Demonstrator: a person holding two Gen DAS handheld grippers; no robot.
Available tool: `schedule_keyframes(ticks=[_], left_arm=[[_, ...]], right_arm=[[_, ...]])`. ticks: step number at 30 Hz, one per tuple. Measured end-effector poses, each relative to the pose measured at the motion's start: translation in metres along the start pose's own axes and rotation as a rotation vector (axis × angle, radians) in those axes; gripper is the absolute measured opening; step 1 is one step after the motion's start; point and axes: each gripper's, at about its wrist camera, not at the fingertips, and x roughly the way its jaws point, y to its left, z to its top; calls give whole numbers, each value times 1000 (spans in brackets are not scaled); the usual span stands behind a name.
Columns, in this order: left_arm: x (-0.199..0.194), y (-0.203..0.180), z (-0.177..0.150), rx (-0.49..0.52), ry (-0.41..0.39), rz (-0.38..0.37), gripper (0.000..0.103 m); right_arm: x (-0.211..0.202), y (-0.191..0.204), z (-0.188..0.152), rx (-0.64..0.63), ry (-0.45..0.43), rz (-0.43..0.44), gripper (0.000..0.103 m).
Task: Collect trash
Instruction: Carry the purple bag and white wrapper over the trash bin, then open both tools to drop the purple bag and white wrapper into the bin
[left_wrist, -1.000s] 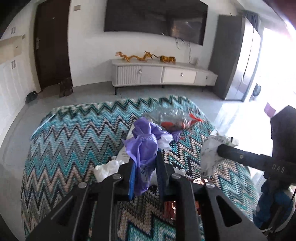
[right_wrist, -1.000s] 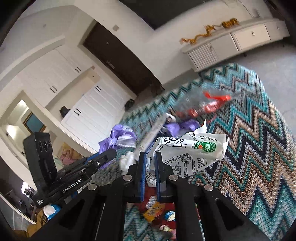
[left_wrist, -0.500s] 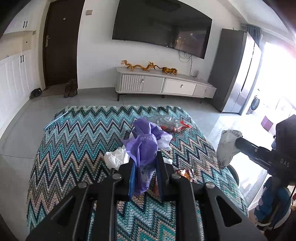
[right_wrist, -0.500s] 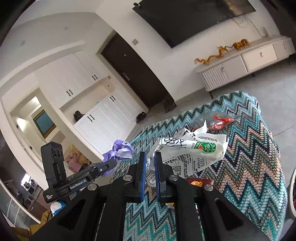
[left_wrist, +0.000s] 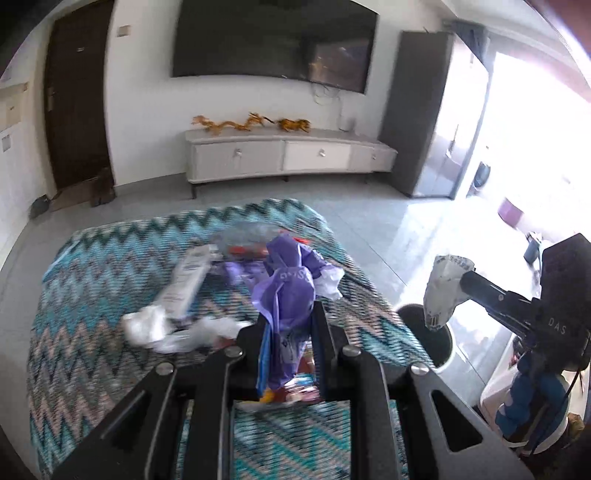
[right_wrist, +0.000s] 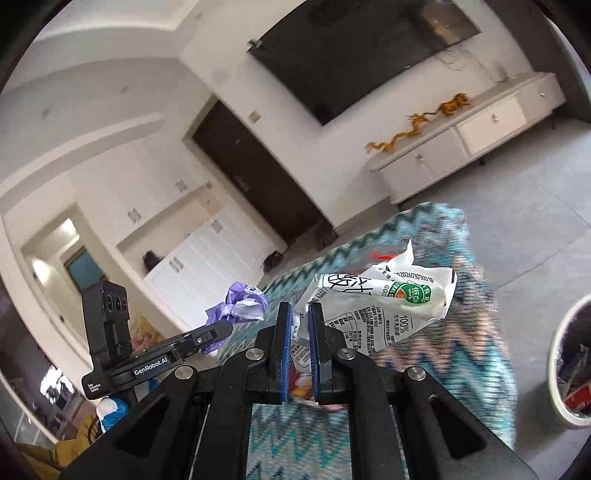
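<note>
- Zigzag-patterned table (left_wrist: 92, 295) carries a long white wrapper (left_wrist: 186, 284) and crumpled scraps.
- Left tool (left_wrist: 289, 325) is clamped on a purple bag (left_wrist: 286, 291) above it.
- Right tool (right_wrist: 300, 321) pinches a white milk pouch (right_wrist: 384, 306) near the waste bin (right_wrist: 565, 373).

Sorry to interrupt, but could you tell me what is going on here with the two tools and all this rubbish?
A person is clearing trash off a zigzag-patterned cloth. The left tool is shut on a crumpled purple bag, and the right tool is shut on a white printed wrapper. A bin with trash in it stands on the floor beside the cloth. More litter, including a white carton and clear plastic, lies on the cloth.
</note>
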Motion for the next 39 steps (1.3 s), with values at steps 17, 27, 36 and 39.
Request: schedule_keyframes(ticks=[17, 27, 36, 39], left_arm=[[144, -202, 17, 285, 193, -192, 19], [211, -270, 20, 283, 289, -255, 21], [243, -294, 24, 241, 350, -315, 55], [243, -293, 24, 233, 355, -333, 57]], right_arm=[[-87, -187, -5, 271, -84, -315, 9], [-78, -266, -11, 346, 6, -466, 10], [-77, -311, -19, 423, 53, -539, 28], [-79, -317, -23, 445, 53, -554, 40]])
